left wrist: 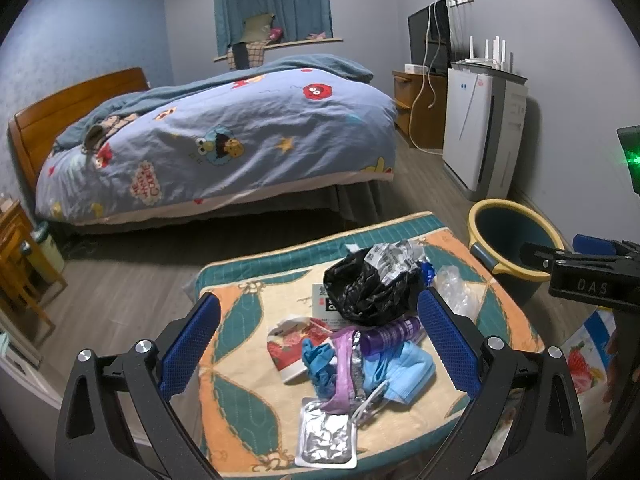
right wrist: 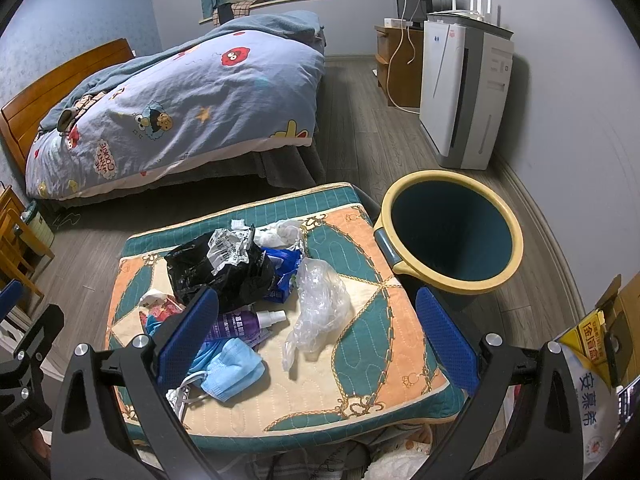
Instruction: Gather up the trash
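Note:
A pile of trash lies on a quilted stool cushion (left wrist: 240, 400) (right wrist: 380, 320): a black plastic bag (left wrist: 368, 288) (right wrist: 224, 268), a purple spray bottle (left wrist: 390, 336) (right wrist: 244, 324), a blue face mask (left wrist: 400, 376) (right wrist: 232, 372), a blue glove (left wrist: 318, 364), a silver foil pouch (left wrist: 326, 438), a red and white wrapper (left wrist: 286, 350) and a clear plastic bag (right wrist: 320, 304) (left wrist: 454, 292). A blue bin with a yellow rim (right wrist: 452, 224) (left wrist: 512, 236) stands right of the stool. My left gripper (left wrist: 320, 344) is open above the pile. My right gripper (right wrist: 318, 340) is open above the clear bag.
A bed with a cartoon duvet (left wrist: 224, 136) (right wrist: 176, 104) fills the far left. A white air purifier (left wrist: 480, 128) (right wrist: 464, 92) and a wooden TV cabinet (left wrist: 420, 108) stand along the right wall. Wooden furniture (left wrist: 20, 264) is at the left. Printed bags (right wrist: 592, 380) sit at the right.

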`<state>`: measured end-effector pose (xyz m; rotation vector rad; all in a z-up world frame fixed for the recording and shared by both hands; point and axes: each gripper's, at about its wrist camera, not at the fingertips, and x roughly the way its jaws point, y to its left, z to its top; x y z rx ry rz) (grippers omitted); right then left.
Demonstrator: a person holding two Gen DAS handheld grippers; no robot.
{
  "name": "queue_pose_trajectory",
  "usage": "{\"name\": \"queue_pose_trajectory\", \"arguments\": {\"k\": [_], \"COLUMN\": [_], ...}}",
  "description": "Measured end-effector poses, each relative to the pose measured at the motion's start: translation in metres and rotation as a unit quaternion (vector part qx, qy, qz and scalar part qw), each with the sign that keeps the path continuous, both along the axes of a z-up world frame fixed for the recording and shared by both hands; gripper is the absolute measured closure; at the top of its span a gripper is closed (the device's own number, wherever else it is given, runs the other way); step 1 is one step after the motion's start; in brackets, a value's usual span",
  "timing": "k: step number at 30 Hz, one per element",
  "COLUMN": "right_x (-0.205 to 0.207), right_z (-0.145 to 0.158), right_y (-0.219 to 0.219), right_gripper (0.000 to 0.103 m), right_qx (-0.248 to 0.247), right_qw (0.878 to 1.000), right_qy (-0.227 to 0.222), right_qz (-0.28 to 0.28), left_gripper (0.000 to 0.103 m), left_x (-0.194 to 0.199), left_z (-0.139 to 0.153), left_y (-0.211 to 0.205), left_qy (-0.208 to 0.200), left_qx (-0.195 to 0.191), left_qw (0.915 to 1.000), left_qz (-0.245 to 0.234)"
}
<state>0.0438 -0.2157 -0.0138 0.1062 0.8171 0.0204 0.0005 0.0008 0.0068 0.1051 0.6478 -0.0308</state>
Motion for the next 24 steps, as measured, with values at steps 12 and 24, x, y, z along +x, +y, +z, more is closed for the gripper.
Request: {"name": "queue_pose_trajectory", "arguments": {"k": [12,24], "right_x": [0.0006,0.0], "right_z": [-0.0013,-0.0016], "right_y": [0.0,0.0004], "right_gripper": [0.006,0.006], "right_qx": [0.001,0.0], "right_qw": [1.0,1.0], "right_qy": [0.001,0.001], "right_qz": [0.0,0.0], "left_gripper": [0.005,0.005], "left_x": [0.0,0.0001], "left_z": [-0.0004,0.0004], "left_y": [-0.0003,-0.0004], "left_qy": [0.0,0.0], "left_qx": [0.001,0.003], "left_qw": [1.0,1.0], "left_qz": [0.0,0.0]}}
